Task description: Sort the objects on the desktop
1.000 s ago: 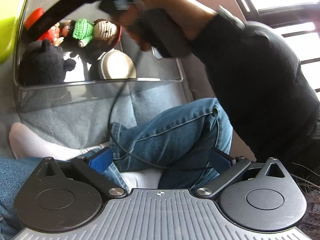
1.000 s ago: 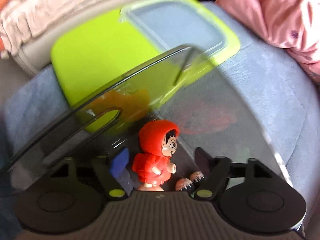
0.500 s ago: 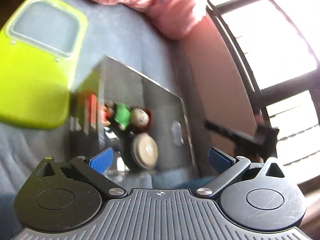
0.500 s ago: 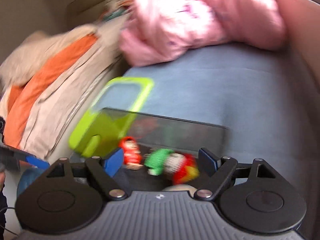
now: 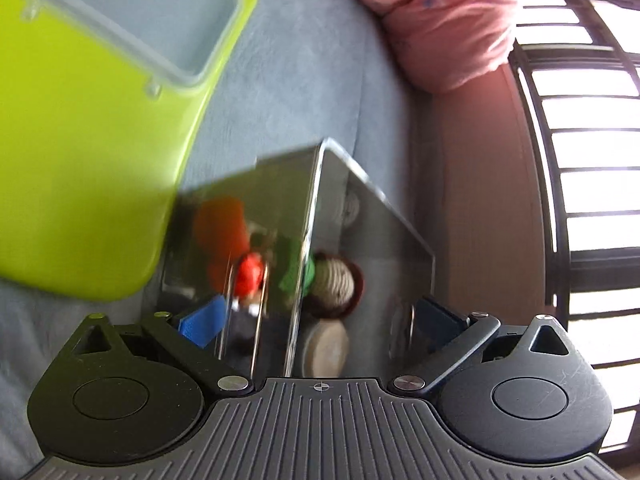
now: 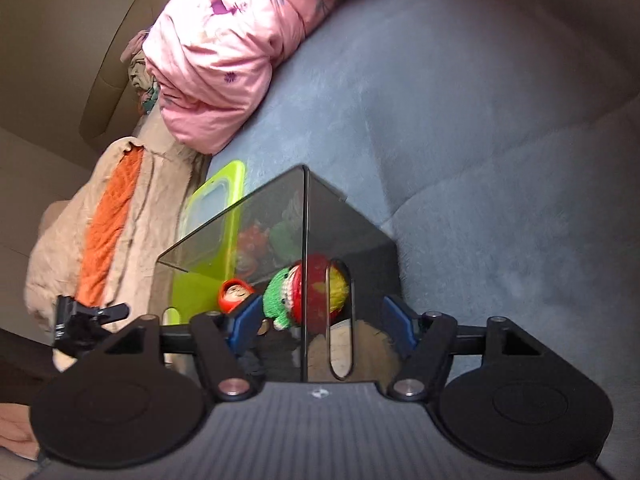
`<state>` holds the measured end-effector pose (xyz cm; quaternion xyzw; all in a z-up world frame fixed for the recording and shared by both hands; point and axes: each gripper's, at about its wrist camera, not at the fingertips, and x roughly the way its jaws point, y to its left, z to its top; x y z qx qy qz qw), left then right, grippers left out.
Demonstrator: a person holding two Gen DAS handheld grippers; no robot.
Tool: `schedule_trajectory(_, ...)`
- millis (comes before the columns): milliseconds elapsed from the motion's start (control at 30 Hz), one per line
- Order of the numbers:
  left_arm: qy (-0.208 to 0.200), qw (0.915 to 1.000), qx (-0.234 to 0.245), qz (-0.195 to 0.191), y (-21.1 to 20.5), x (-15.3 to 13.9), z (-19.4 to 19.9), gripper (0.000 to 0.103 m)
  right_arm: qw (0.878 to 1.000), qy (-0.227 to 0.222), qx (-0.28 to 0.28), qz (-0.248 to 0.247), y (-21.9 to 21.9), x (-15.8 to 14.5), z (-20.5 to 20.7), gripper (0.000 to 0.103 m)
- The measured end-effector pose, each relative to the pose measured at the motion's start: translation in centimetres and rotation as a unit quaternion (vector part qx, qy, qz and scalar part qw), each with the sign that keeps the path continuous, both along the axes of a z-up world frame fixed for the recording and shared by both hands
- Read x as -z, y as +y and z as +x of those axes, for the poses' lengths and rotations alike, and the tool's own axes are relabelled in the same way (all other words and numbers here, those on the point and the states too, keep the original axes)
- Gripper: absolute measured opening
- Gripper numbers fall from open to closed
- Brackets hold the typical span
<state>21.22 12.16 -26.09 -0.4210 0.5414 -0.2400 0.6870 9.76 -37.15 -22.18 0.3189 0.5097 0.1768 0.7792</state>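
1. Smoked acrylic box (image 6: 276,240) sits on the blue-grey sofa cushion (image 6: 480,140), one corner edge pointing straight at the right camera.
2. Inside it: a red-hooded figurine (image 6: 236,294), a crocheted doll in green (image 6: 280,300) with red and yellow beside it, and a round beige disc (image 5: 324,348) low in the box.
3. Lime-green lid (image 5: 88,152) lies just beside the box, its clear window up.
4. Left tongs (image 5: 320,320) spread wide, gripping nothing, the box between the blue pads.
5. Right tongs (image 6: 320,324) equally wide, bare, framing the box's slotted wall.
6. Pink quilt (image 6: 232,56) bunched well behind.
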Motion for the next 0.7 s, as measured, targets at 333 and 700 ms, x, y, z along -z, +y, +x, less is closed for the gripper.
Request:
schedule_trajectory(333,-0.050,0.9982,-0.021,0.024,-0.7,-1.3,0.3,0.072,0.998,0.001,-0.036,-0.055,2.6,1.4,4.0,0.028)
schedule_trajectory(700,-0.081,0.9948,-0.049,0.039,-0.7,-2.3,3.8,0.080,0.995,-0.070,0.017,-0.063,4.3,1.1,6.6,0.028)
